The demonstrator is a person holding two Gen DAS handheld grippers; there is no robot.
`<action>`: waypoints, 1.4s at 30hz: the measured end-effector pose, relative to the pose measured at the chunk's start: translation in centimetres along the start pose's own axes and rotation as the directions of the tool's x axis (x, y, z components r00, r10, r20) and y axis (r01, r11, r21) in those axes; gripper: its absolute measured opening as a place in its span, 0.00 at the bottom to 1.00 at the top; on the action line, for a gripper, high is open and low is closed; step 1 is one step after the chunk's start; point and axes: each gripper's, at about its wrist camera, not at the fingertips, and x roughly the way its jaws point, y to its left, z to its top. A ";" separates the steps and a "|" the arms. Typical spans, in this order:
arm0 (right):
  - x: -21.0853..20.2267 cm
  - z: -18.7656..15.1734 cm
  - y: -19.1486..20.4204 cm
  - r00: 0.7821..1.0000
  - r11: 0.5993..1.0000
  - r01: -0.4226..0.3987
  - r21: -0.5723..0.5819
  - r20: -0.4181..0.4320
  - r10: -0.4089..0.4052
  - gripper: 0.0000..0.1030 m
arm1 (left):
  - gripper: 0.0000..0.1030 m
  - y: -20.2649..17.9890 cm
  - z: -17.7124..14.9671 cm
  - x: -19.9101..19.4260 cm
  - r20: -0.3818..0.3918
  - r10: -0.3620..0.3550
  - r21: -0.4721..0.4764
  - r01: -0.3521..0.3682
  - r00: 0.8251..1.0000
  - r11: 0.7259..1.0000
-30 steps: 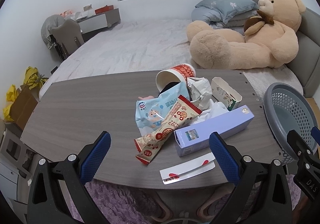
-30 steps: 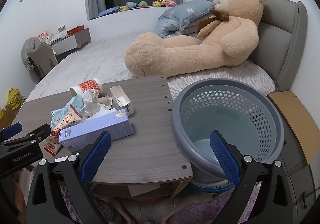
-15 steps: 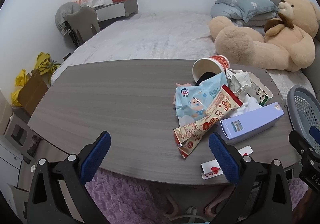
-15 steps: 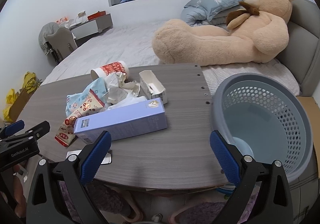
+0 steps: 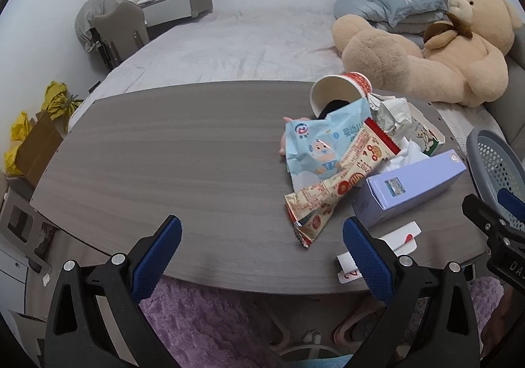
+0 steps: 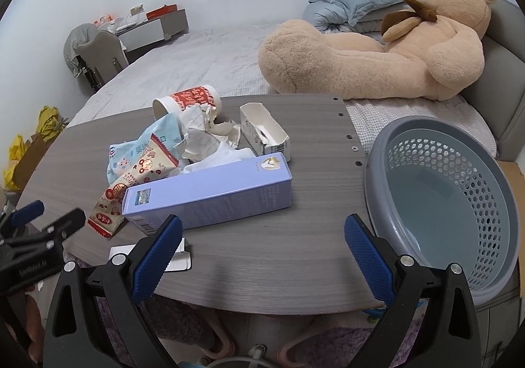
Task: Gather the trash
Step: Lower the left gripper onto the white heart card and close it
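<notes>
Both tongs are hanging wide open and empty over the near edge of the grey wood tabletop: the left tongs over bare wood, the right tongs just near of the lilac box. The box is lying in front of the trash heap: snack wrappers, crumpled paper, a tipped paper cup, an open white carton. The grey mesh basket is sitting at the tabletop's right end.
</notes>
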 end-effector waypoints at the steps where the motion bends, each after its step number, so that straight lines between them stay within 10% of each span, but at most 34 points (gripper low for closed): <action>1: -0.1 0.0 -0.2 1.000 1.000 0.009 0.008 0.004 -0.009 0.92 | 0.94 -0.4 -0.3 0.1 -0.009 -0.017 0.008 0.017 1.000 1.000; 42: -0.4 -0.5 -10.1 0.993 0.987 -0.088 0.137 0.088 0.076 0.92 | 0.94 -9.6 -1.5 3.8 -0.173 -0.021 -0.168 -0.009 0.985 0.986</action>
